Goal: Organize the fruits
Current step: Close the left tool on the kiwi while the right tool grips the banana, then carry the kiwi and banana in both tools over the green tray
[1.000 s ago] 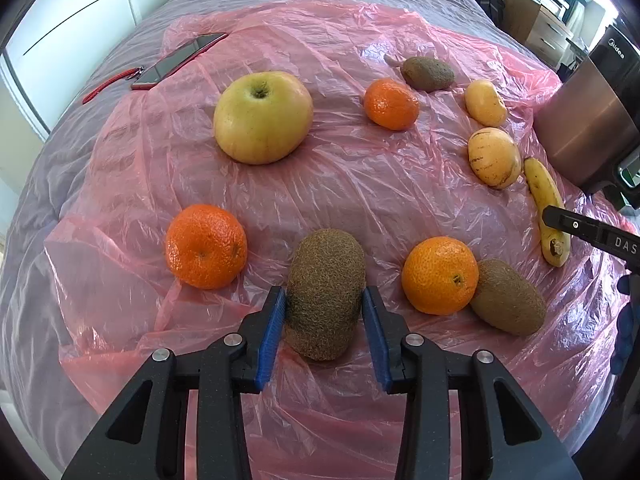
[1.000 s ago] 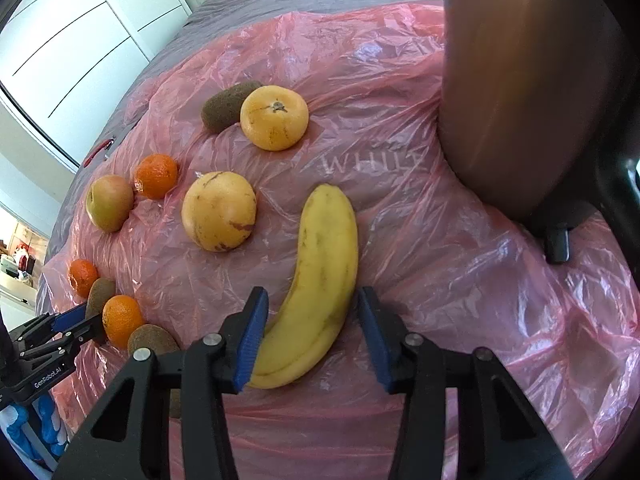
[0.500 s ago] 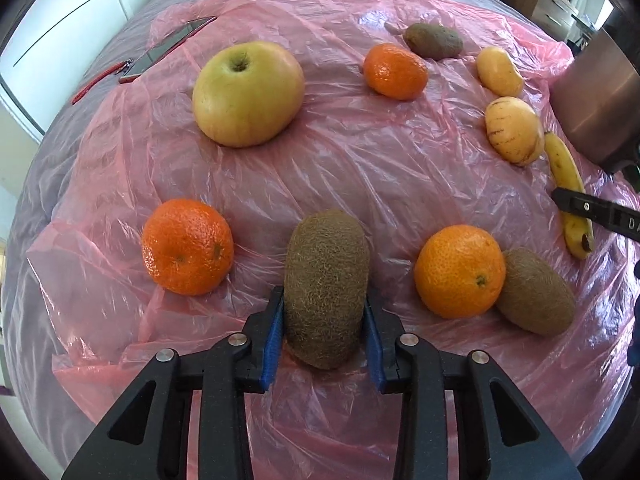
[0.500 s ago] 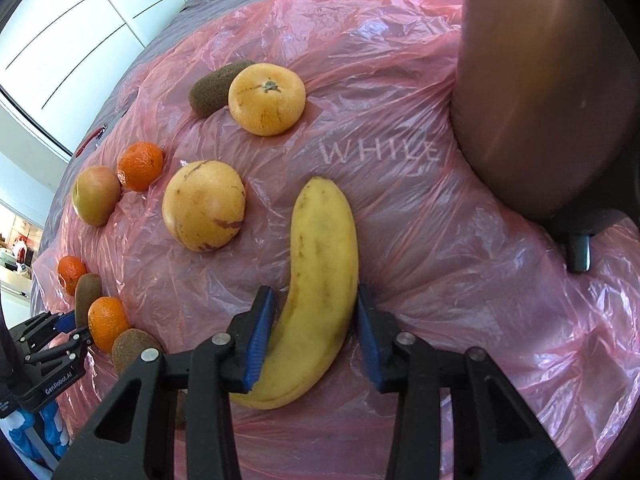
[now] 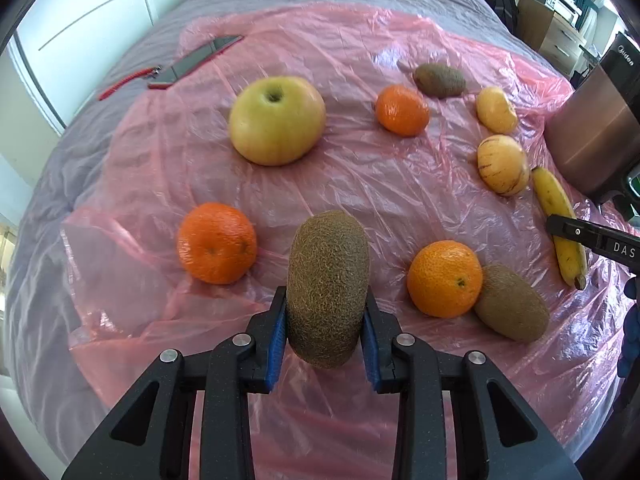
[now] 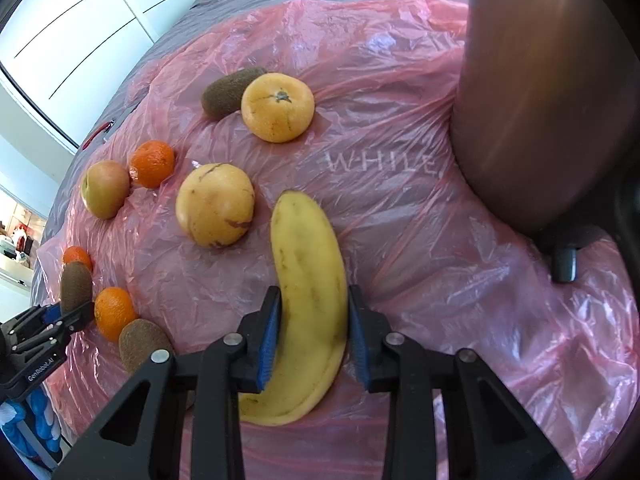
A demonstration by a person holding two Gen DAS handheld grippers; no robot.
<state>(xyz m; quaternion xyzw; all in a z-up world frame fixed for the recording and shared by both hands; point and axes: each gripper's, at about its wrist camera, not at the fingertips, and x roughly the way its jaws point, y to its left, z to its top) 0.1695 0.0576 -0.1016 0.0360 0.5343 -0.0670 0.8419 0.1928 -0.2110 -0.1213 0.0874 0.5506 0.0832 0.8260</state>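
"WHILE" on the pink plastic sheet (image 6: 400,216); "DAS" on the right gripper (image 5: 600,240); seemingly "Midea" on the appliance (image 5: 624,60).

A fuzzy brown kiwi (image 5: 328,292) stood on end at the near edge, lifted off the pink sheet. A bright mandarin (image 5: 216,242) sat to its left. To its right, another mandarin (image 5: 445,278) touched a second kiwi (image 5: 511,307). A big yellow-green apple (image 5: 277,119) lay farther back. Far right were a third mandarin (image 5: 402,109), a third kiwi (image 5: 439,79), two pale yellow round fruits (image 5: 502,164) and a spotty yellow banana (image 6: 310,312).
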